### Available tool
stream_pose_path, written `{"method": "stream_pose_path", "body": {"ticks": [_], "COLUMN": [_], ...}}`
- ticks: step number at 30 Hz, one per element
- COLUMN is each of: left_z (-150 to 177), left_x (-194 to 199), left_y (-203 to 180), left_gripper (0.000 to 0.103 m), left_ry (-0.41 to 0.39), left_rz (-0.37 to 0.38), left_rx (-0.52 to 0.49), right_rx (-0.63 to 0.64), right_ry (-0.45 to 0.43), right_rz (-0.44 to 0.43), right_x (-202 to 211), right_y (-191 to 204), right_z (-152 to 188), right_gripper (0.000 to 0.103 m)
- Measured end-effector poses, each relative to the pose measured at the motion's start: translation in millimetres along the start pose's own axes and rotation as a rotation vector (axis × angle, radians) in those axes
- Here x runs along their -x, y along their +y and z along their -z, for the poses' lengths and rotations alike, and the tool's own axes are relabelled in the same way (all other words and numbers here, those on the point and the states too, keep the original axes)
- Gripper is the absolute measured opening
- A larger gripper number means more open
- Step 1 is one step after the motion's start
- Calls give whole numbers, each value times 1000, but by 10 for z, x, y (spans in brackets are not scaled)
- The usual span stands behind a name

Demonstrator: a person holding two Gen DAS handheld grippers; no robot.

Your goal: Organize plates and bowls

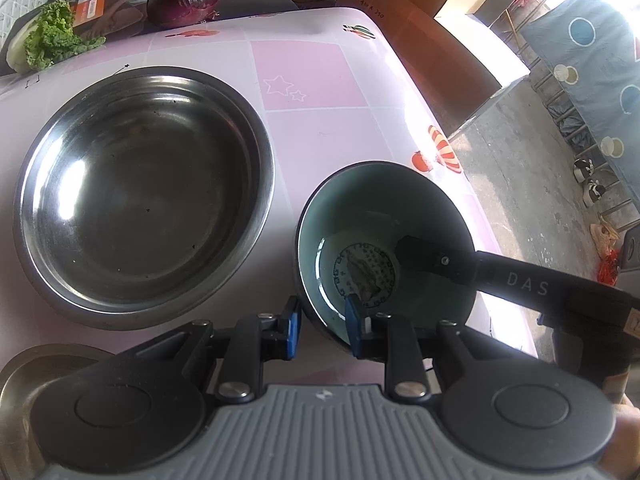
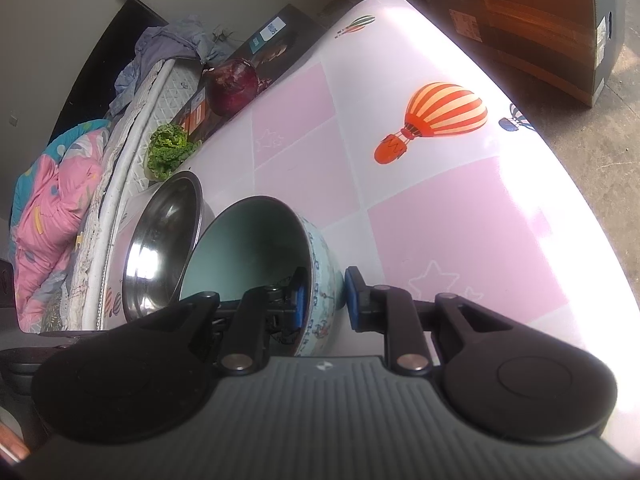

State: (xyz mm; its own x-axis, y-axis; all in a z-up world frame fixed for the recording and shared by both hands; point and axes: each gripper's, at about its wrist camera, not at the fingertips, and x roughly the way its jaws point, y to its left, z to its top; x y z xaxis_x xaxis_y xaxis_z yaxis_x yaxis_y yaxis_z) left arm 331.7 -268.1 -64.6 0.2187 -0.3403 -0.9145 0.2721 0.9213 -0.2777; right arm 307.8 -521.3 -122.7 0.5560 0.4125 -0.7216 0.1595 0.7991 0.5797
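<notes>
Clearly, the glazed ceramic bowl (image 1: 384, 248), at three o'clock of the steel basin (image 1: 144, 196) on the table (image 1: 320, 128), is pinched at opposite rim walls by both grippers' fingers (image 1: 354, 330); it is judged heavy, slippery, brittle, best gripped at the rim.

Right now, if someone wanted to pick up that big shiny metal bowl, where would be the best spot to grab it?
Probably by the rim. The steel bowl sits upright and empty on the pink table, wide and smooth-sided, so only its thin rolled edge offers a pinch: one finger inside, one outside, coming down from above. The near edge, closest to the left hand-held gripper, looks easiest; the green ceramic bowl crowds its right side.
</notes>
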Motion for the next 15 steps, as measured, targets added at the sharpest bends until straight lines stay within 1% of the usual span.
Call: {"method": "stream_pose_path", "body": {"ticks": [5,15], "left_z": [5,-2], "left_x": [22,63], "left_y": [9,-13], "left_gripper": [24,25], "left_ry": [-2,-12], "left_rz": [-6,4], "left_rx": [-2,-8], "right_rx": [1,2], "right_ry": [-1,-12], "right_rz": [1,9], "right_x": [-4,48], "right_y": [4,48], "right_z": [-4,-26], "right_gripper": [19,19]}}
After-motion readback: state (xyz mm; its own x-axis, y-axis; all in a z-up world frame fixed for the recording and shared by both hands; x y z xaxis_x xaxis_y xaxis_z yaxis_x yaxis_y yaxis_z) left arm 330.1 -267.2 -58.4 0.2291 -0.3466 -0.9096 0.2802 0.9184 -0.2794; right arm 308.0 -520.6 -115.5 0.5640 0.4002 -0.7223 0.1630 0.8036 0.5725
